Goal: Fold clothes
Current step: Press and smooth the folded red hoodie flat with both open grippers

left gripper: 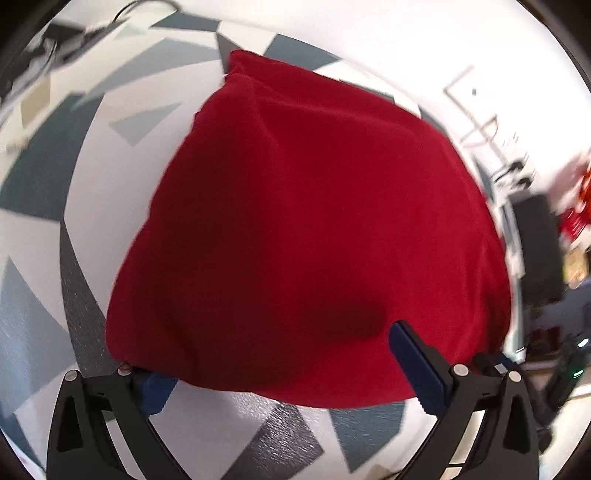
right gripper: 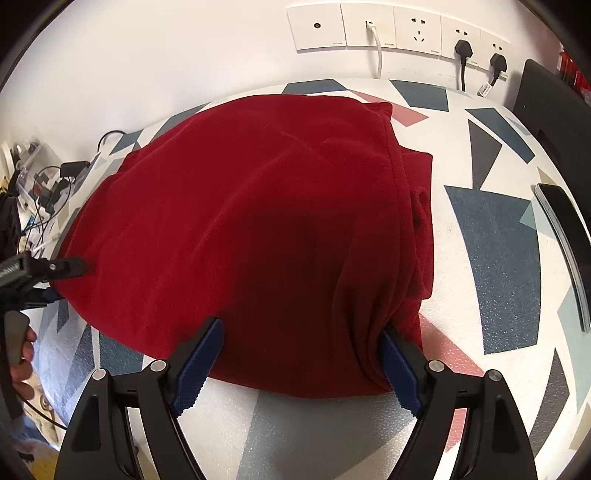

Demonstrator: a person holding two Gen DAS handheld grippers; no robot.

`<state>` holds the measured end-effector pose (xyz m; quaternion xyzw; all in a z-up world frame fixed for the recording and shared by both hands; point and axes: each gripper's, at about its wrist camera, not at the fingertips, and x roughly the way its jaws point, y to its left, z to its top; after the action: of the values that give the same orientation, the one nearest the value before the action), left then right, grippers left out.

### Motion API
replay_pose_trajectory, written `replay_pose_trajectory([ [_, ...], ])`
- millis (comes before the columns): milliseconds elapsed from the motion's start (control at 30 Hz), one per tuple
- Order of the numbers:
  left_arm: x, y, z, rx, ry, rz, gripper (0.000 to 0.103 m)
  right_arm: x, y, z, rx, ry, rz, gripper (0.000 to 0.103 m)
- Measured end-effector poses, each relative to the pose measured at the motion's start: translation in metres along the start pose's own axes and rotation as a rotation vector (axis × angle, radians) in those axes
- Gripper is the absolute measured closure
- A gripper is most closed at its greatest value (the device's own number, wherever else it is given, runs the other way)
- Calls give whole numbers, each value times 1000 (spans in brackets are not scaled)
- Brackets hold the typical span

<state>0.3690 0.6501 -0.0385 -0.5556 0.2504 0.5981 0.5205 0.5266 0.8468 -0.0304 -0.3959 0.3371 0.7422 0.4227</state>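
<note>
Both claws spread wide over the red garment (right gripper: 258, 221), left gripper (left gripper: 280, 369) and right gripper (right gripper: 299, 362) pinching nothing, so the loose right-hand layers could slump open.

It looks like a lived-in room at home. A patterned table (right gripper: 495, 236) stands against a white wall with sockets (right gripper: 399, 29); cables (right gripper: 48, 192) clutter the far left.
</note>
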Motion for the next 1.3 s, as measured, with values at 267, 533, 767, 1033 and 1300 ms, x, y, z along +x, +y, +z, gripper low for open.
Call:
replay_pose_trajectory([
  [267,9,-26,-8,126,16,140,0,4,10,-3,-51,-9,-61,19],
  [533,9,-33,-11,166,33,158,0,6,14,-4,-82,-5,-89,19],
  [767,7,-35,-15,174,34,158,0,17,29,-4,-204,55,-88,0],
  [1033,4,-37,-19,180,31,158,0,16,27,-3,-189,51,-89,0],
  [1300,4,-34,-14,165,45,176,0,17,26,-3,-146,16,-121,0],
])
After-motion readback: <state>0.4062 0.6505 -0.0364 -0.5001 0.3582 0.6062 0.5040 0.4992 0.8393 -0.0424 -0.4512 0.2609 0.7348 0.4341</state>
